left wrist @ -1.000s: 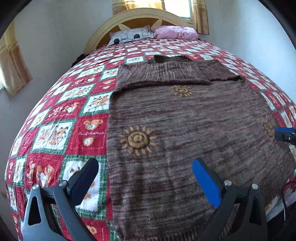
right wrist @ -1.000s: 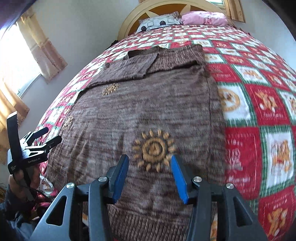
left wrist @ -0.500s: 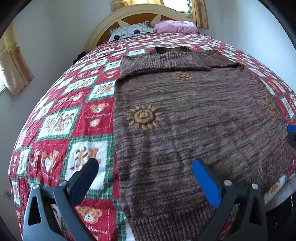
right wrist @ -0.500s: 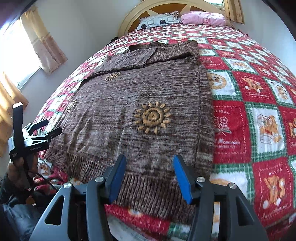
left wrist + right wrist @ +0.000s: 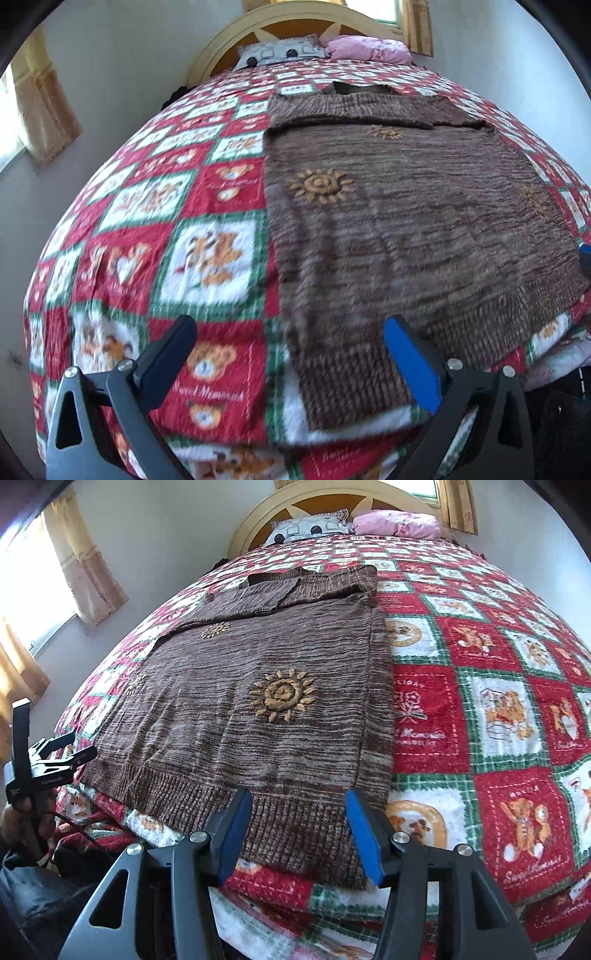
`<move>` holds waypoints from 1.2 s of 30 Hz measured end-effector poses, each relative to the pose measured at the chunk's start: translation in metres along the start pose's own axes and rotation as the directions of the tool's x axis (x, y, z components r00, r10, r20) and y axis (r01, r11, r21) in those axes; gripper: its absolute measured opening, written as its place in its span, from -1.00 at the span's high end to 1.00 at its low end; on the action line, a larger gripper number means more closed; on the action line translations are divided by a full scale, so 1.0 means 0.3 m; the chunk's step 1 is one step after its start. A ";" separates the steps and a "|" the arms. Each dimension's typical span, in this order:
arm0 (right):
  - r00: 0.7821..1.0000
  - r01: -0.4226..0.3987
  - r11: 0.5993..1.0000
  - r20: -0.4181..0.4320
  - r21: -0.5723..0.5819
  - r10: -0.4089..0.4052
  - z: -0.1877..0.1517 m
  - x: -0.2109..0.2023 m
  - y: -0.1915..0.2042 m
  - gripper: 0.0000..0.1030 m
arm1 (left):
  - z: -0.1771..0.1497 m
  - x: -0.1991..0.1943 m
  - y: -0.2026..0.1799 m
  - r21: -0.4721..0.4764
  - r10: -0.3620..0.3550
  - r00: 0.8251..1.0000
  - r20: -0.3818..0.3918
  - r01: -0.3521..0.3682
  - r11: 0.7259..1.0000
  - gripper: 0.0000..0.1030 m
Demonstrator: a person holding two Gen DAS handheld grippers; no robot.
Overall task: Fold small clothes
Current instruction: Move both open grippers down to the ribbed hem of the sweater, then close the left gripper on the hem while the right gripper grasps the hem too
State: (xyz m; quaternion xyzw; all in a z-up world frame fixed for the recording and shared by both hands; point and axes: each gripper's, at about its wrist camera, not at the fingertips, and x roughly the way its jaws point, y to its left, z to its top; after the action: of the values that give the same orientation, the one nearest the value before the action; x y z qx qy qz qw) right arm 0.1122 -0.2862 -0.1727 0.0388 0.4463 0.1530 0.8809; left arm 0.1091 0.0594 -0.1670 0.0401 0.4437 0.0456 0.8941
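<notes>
Left gripper (image 5: 288,358): your jaws stand wide apart, holding nothing, over the sweater's near left hem corner.
Right gripper (image 5: 297,832): your jaws are apart and empty, with the ribbed hem near the right corner showing between them.
Brown knit sweater (image 5: 258,709): lies flat on the bed, long axis running from you toward the headboard, hem nearest you, neck far, sleeves folded across the top.
Quilt (image 5: 480,716): red, green and white teddy-bear squares under the sweater.
Pillows (image 5: 395,522): at the headboard.
</notes>
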 end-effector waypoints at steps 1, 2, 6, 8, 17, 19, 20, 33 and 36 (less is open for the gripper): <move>1.000 0.004 1.000 0.000 0.004 -0.004 -0.002 -0.003 -0.005 -0.06 | -0.009 -0.001 0.006 -0.013 -0.006 1.000 -0.008 0.006 1.000 -1.00; 1.000 0.002 1.000 0.000 0.007 -0.002 -0.005 -0.006 -0.010 -0.06 | -0.018 -0.002 0.010 -0.023 -0.017 1.000 -0.015 0.017 1.000 -0.99; 1.000 0.004 1.000 0.004 0.019 -0.005 -0.023 -0.024 -0.028 -0.06 | -0.058 0.012 0.015 -0.066 -0.075 0.996 -0.057 0.071 0.995 -0.69; 1.000 0.010 1.000 0.007 0.020 -0.011 -0.031 -0.031 -0.032 -0.06 | -0.066 0.018 0.022 -0.094 -0.115 0.991 -0.070 0.108 0.990 -0.49; 0.999 0.046 0.998 0.026 0.035 -0.047 -0.086 -0.069 -0.067 -0.06 | -0.084 -0.005 0.004 -0.120 -0.188 0.980 -0.059 0.180 0.976 -0.07; 0.999 0.043 0.999 0.026 0.032 -0.044 -0.087 -0.071 -0.065 -0.06 | -0.084 -0.009 -0.001 -0.114 -0.196 0.979 -0.056 0.189 0.975 0.03; 0.999 0.032 0.999 0.027 0.033 -0.033 -0.088 -0.071 -0.063 -0.06 | -0.087 -0.012 -0.006 -0.108 -0.197 0.979 -0.055 0.190 0.976 0.04; 0.996 0.061 0.998 0.062 -0.028 -0.059 -0.101 -0.049 -0.004 0.35 | -0.091 -0.004 0.004 -0.108 -0.233 0.972 -0.016 0.230 0.967 0.36; 0.992 0.107 0.993 0.077 -0.042 -0.103 -0.099 -0.055 -0.012 0.83 | -0.090 -0.008 0.017 -0.133 -0.332 0.943 -0.011 0.328 0.935 0.79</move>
State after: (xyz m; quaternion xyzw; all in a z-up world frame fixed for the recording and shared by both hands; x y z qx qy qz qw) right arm 0.0802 -0.2967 -0.1785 0.0006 0.4107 0.1152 0.9045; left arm 0.0861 0.0650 -0.1809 -0.0935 0.4549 -0.0760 0.8823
